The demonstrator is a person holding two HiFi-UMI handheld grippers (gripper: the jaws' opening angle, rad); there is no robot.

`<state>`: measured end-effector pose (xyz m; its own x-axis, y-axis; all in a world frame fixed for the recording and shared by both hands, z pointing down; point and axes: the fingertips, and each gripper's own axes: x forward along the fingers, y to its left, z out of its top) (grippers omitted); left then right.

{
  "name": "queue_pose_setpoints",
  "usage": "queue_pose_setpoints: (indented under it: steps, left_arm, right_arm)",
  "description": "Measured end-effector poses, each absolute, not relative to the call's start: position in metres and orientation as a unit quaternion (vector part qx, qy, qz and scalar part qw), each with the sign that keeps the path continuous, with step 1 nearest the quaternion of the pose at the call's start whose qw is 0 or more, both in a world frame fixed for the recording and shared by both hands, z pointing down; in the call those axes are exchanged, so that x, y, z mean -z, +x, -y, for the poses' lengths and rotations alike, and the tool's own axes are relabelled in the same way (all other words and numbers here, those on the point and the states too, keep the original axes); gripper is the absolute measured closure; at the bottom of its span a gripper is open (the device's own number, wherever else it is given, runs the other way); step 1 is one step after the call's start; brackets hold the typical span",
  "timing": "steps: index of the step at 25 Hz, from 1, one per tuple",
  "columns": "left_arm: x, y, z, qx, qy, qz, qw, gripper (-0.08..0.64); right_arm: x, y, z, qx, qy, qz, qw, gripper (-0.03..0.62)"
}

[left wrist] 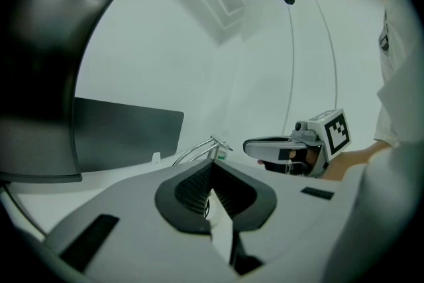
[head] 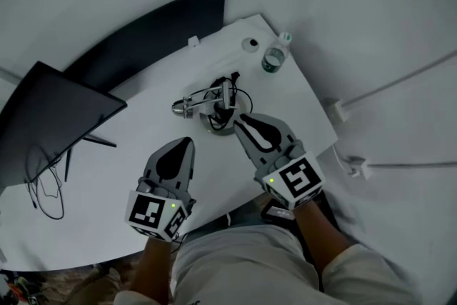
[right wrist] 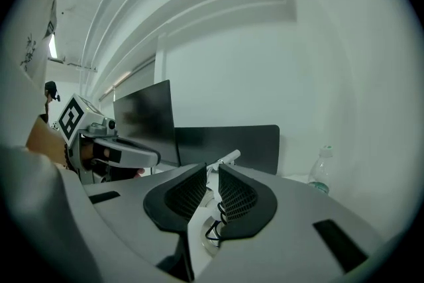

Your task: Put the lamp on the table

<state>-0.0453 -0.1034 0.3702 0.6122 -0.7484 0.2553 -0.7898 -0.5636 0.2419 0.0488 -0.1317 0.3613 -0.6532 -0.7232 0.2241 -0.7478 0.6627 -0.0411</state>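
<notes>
White tabletop (head: 121, 168) carried the folded lamp (head: 207, 105), its stem clenched in the right gripper (head: 240, 118), left gripper (head: 188, 142) closed and empty, so grasping seemed underway, standing it upright next

the lamp (head: 213, 108) sits mid table (head: 289, 100), bottle (head: 275, 53) behind-right of it, monitor (head: 50, 118) apparently at its left end.
</notes>
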Motion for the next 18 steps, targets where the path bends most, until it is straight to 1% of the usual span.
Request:
queue_pose_setpoints:
  steps: [11,14,18]
  left_arm:
    - [-0.351,-0.044,0.084,-0.071,0.886,0.429,0.162,0.557]
    - [-0.350,-0.042,0.081,-0.077,0.891,0.422,0.147,0.557]
    - [-0.339,-0.038,0.079,-0.075,0.894,0.416,0.147,0.557]
  right_arm:
    - [-0.325,0.056,0.110,-0.040,0.404,0.907,0.107,0.551]
    - [-0.324,0.058,0.106,-0.046,0.405,0.906,0.118,0.555]
    - [-0.324,0.059,0.101,-0.058,0.403,0.905,0.120,0.560]
